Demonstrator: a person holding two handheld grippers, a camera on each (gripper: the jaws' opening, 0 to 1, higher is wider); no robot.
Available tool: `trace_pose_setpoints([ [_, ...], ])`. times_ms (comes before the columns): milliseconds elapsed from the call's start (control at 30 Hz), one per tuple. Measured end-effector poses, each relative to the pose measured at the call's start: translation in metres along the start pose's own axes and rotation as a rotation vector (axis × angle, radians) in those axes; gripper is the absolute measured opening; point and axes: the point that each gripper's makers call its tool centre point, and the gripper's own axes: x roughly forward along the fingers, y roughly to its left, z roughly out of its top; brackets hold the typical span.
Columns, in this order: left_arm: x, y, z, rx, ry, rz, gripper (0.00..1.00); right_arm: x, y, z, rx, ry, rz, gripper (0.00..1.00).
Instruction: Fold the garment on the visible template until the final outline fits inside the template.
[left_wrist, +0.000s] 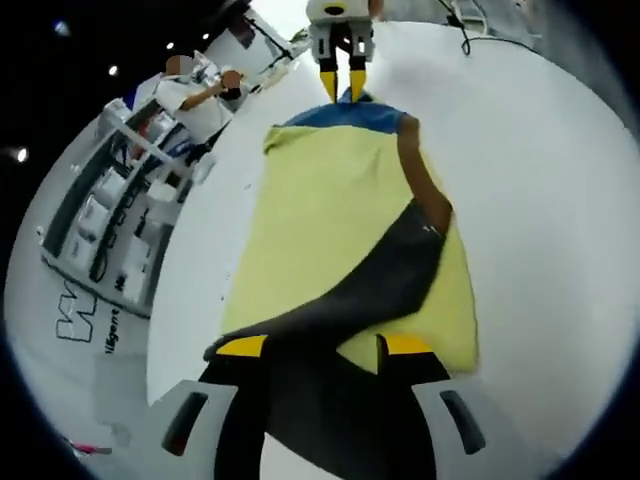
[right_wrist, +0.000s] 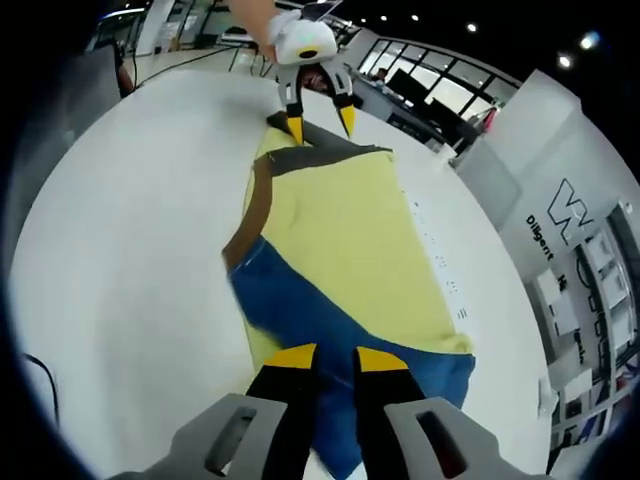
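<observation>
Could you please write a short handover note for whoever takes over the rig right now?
Left claw: jaws around the dark end of the garment, apparently gripping it.
Right claw: jaws around the blue end, apparently gripping it.
The yellow template lies flat on the white table, with the garment draped across it between the two claws.
Done: both ends picked up.
Left: fold until the outline fits inside the template.

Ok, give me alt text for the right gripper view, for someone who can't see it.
A yellow template lies on a white table, with a garment draped over it, blue at the near end and dark grey at the far end. The right gripper sits over the blue end and the left gripper over the far end.
</observation>
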Motion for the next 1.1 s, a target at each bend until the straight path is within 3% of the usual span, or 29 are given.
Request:
trace_pose_setpoints([
  [133,0.007,-0.001,0.005,0.115,-0.010,0.000,0.39,-0.001,0.001,-0.001,-0.006,0.002,0.001,0.07],
  [433,0.004,0.002,0.017,0.149,-0.052,-0.010,0.37,-0.002,0.005,-0.004,-0.013,0.002,0.009,0.06],
  [600,0.003,0.001,0.022,0.184,-0.077,-0.012,0.26,-0.004,0.008,-0.007,-0.039,0.010,0.023,0.06],
  [800,0.003,0.001,0.025,0.189,-0.084,-0.027,0.26,-0.005,0.008,-0.009,-0.040,0.014,0.025,0.06],
  [867,0.008,-0.007,0.016,0.223,-0.051,-0.070,0.27,-0.004,0.008,-0.009,-0.041,0.014,0.027,0.06],
  [967,0.011,-0.009,0.011,0.253,-0.031,-0.076,0.27,-0.004,0.008,-0.009,-0.041,0.013,0.028,0.06],
  [1100,0.009,-0.006,0.016,0.254,-0.047,-0.069,0.24,-0.004,0.009,-0.010,-0.043,0.015,0.032,0.06],
])
